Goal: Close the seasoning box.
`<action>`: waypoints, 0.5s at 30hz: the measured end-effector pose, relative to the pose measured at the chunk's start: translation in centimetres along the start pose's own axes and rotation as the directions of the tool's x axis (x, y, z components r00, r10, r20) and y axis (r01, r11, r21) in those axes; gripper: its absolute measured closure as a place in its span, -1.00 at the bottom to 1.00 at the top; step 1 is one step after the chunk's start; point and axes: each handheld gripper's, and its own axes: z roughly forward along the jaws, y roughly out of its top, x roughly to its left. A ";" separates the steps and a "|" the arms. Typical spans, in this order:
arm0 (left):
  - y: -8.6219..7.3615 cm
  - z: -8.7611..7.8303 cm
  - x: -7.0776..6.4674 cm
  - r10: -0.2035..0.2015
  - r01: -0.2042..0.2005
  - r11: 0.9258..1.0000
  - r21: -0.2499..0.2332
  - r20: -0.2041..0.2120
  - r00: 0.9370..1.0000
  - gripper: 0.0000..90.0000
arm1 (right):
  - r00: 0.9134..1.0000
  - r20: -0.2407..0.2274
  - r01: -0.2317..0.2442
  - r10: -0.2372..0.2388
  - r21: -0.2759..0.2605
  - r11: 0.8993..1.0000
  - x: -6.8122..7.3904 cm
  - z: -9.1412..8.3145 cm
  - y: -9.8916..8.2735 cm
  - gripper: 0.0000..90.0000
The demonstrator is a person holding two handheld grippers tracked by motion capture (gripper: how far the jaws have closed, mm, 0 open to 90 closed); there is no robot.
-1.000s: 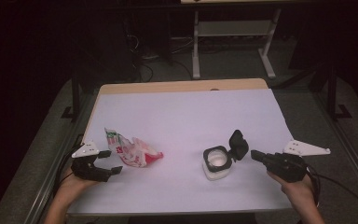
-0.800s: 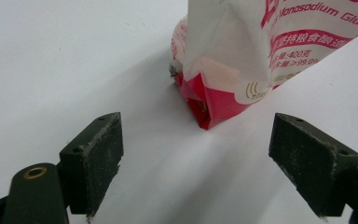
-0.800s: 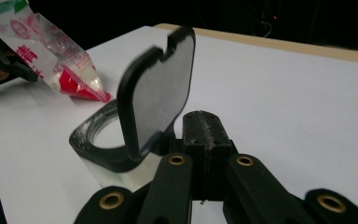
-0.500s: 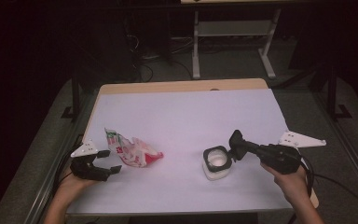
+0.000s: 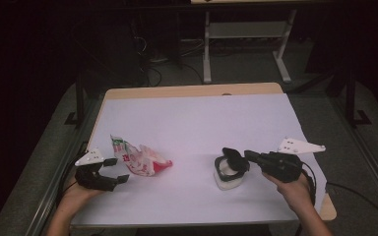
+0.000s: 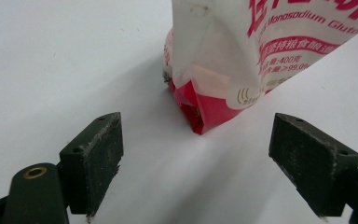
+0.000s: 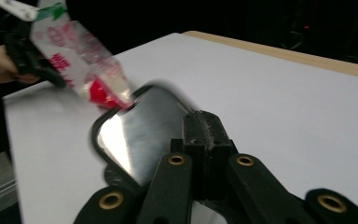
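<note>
Tongs first: the right gripper (image 5: pixel 250 156) has its jaws pinched together on the dark hinged lid (image 5: pixel 236 159) of a small white container (image 5: pixel 228 177), gripping the lid's right edge. In the right gripper view the two black jaws meet on the lid (image 7: pixel 142 135) (its glossy inner face catching the light, a bit blurred), and the lid stands tilted up over the container. The container sits on the near right part of the white table cover (image 5: pixel 197 123), just left of the right hand (image 5: pixel 295 189).

Over on the left, the left gripper (image 5: pixel 115 169) rests near the table's near left edge with its jaws spread wide and nothing between them. The left gripper view shows both pads well apart, one at each lower corner, with bare white surface between. Just beyond them lies a red-and-white printed bag (image 6: pixel 223 56), its red bottom corner pointing toward the gap but apart from either pad. From above, the bag (image 5: pixel 138 158) lies crumpled just right of the left gripper, well apart from the container, red end toward the table's middle.

Farther off, a wooden table edge (image 5: pixel 192 91) borders the cover's far side.
</note>
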 end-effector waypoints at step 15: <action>-0.1 -0.2 -0.3 0.005 -0.005 1.000 -0.006 -0.004 1.000 -0.61 | 0.975 0.202 -0.088 0.092 -0.029 0.996 -4.3 -2.8 -2.2 -0.11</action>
